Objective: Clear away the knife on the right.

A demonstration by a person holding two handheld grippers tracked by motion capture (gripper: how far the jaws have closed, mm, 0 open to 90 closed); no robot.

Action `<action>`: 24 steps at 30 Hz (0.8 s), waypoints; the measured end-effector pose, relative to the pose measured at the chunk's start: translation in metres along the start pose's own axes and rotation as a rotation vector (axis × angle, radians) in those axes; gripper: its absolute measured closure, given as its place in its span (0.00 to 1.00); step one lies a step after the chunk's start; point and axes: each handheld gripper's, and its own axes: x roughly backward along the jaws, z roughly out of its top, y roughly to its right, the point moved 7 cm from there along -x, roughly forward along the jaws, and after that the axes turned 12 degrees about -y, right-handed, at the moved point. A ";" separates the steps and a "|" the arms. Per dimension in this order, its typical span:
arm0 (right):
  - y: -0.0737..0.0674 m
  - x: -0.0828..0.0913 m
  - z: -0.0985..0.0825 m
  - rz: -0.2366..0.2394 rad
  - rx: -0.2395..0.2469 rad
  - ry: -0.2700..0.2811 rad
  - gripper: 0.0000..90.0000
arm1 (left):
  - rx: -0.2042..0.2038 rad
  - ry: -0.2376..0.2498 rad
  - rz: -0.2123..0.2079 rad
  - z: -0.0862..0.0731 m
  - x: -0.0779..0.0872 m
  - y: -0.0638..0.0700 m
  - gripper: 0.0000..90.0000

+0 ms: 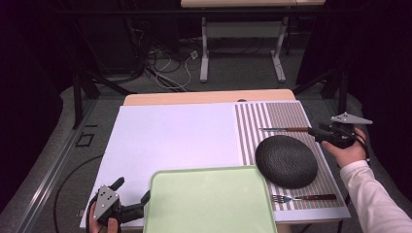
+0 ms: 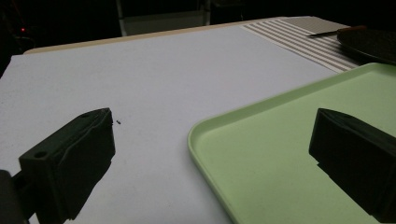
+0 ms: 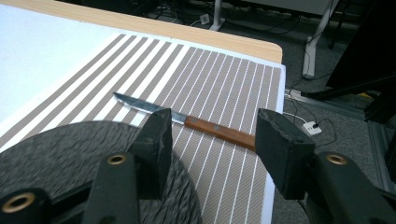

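Right gripper fingers spread, empty; knife lies just beyond them, its handle crosswise between. I judge right nearer.

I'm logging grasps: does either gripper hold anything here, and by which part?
Nothing is held. The right gripper hangs open over the knife; the left gripper is open astride the green tray's edge.

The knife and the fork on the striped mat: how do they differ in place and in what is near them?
The knife lies beyond the dark round mat, at the far side; the fork lies on its near side. The right gripper has open jaws at the knife's handle end; no gripper is near the fork. Both lie flat, with brown wooden handles pointing right.
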 end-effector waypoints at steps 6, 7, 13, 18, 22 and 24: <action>0.010 -0.015 0.011 -0.007 -0.030 -0.028 0.64 | 0.002 -0.002 -0.002 0.000 0.000 0.000 0.01; 0.012 -0.016 0.012 -0.012 -0.027 -0.040 0.65 | 0.002 -0.002 -0.002 -0.001 0.000 0.000 0.01; 0.021 -0.035 0.022 -0.016 -0.037 -0.059 0.71 | 0.000 -0.006 -0.005 -0.001 -0.001 0.000 0.01; 0.026 -0.051 0.026 -0.053 -0.029 -0.077 0.76 | 0.002 -0.010 -0.004 -0.001 -0.001 0.000 0.01; 0.026 -0.059 0.027 -0.068 -0.006 -0.084 0.81 | 0.003 -0.008 -0.001 -0.001 -0.001 -0.001 0.01; 0.026 -0.065 0.028 -0.071 0.005 -0.090 0.87 | 0.003 -0.008 0.001 -0.002 0.000 -0.001 0.01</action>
